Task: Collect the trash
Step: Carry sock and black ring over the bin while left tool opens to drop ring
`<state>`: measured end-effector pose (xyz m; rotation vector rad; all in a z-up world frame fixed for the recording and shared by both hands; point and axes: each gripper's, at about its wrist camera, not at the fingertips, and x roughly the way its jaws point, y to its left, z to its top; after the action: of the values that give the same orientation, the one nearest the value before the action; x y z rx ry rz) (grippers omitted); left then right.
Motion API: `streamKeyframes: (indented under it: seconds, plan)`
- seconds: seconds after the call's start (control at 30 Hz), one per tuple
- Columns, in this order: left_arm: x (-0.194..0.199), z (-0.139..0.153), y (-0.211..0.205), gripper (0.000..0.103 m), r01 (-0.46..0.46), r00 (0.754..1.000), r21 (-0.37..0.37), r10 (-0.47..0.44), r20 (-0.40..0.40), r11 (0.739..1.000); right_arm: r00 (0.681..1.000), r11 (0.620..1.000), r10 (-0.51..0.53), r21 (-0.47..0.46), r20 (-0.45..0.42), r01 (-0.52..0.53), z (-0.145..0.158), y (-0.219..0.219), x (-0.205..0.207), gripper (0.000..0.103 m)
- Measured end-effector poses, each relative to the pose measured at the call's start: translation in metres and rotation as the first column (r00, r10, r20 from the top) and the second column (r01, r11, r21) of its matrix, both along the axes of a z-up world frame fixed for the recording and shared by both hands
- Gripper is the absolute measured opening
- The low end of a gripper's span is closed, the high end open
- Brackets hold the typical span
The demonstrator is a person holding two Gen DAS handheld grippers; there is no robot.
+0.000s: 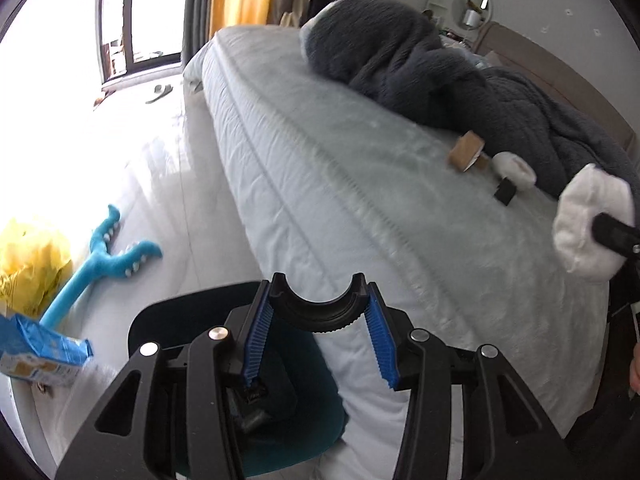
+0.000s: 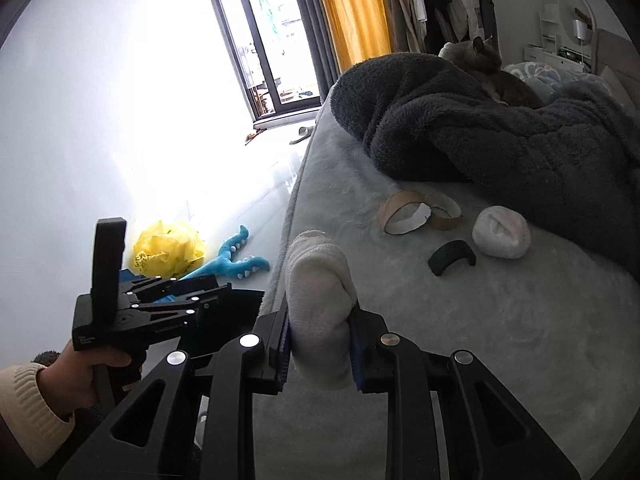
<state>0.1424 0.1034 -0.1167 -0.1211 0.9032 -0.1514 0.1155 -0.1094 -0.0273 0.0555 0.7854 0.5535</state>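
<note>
My right gripper [image 2: 320,344] is shut on a white wad of tissue [image 2: 318,280], held above the bed's near edge; the wad also shows in the left wrist view [image 1: 580,228]. My left gripper [image 1: 320,320] is shut on a curved black plastic piece [image 1: 318,312], held over a dark bin [image 1: 168,320] beside the bed. The left gripper also shows in the right wrist view [image 2: 160,304]. On the bed lie brown cardboard tape rings [image 2: 420,212], another white wad [image 2: 500,232] and a second curved black piece [image 2: 452,258].
A dark grey fleece blanket [image 2: 500,140] is heaped on the bed [image 1: 320,160]. On the floor lie a yellow bag [image 2: 168,252], a blue plush toy [image 1: 100,256] and a blue packet [image 1: 40,356]. A window and curtains stand at the far end.
</note>
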Motion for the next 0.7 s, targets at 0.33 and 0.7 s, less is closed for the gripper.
streamKeyframes:
  seconds: [0.33, 0.7]
  plan:
    - [-0.012, -0.048, 0.061, 0.049, -0.117, 0.983, -0.031, 0.112, -0.149, 0.993, 0.995, 0.995, 0.098, 0.024, -0.012, -0.098, -0.001, 0.064, 0.005, 0.024]
    - [-0.021, -0.090, 0.087, 0.050, -0.147, 0.935, -0.022, 0.132, -0.329, 0.989, 0.980, 0.985, 0.173, 0.017, -0.098, -0.172, -0.024, 0.129, 0.020, 0.024]
